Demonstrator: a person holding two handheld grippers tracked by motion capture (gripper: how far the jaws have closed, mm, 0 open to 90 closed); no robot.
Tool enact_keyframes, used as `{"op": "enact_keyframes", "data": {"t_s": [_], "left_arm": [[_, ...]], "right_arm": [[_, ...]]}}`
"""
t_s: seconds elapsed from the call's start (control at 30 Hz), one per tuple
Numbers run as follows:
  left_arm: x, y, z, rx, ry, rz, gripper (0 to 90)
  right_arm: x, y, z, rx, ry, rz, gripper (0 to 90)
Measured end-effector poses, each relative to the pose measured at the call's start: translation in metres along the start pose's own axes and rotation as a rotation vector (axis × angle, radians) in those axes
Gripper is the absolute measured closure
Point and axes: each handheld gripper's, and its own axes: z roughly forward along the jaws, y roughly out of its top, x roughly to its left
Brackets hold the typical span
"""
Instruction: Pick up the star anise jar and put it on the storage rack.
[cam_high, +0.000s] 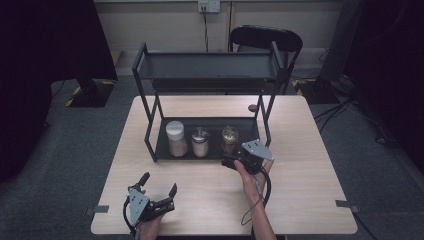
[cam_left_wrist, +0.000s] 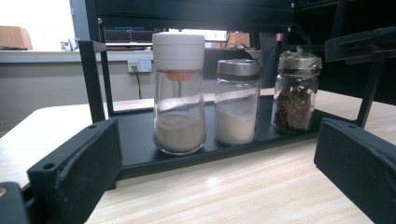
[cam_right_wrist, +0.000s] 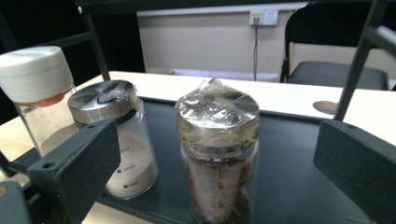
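Star-anise jar (cam_right_wrist: 217, 154), film-covered, is standing on rack tray (cam_right_wrist: 289, 168); right gripper (cam_high: 231, 161) is reaching toward it, jaws spread wide; left gripper (cam_high: 159, 183) is resting apart, jaws likewise wide.

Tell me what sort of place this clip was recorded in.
Probably an office or lab room set up for recording, not a kitchen: a bare wooden table on grey carpet, a folding chair by a wall socket, and dark stands flanking the table.

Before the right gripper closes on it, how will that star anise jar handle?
The star anise jar looks like smooth glass, so it may slip between the fingers. It's tall and narrow, so a push up high could tip it. Its dry contents suggest it's fairly light.
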Motion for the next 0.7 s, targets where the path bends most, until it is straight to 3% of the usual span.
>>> {"op": "enact_keyframes", "data": {"t_s": [0.27, 0.7], "left_arm": [[0.000, 0.000, 0.000, 0.000, 0.002, 0.000, 0.1], [-0.001, 0.000, 0.000, -0.001, 0.005, 0.000, 0.1]], "right_arm": [[0.001, 0.000, -0.009, -0.012, 0.009, -0.001, 0.0], [0.007, -0.002, -0.021, 0.003, -0.021, -0.013, 0.0]]}}
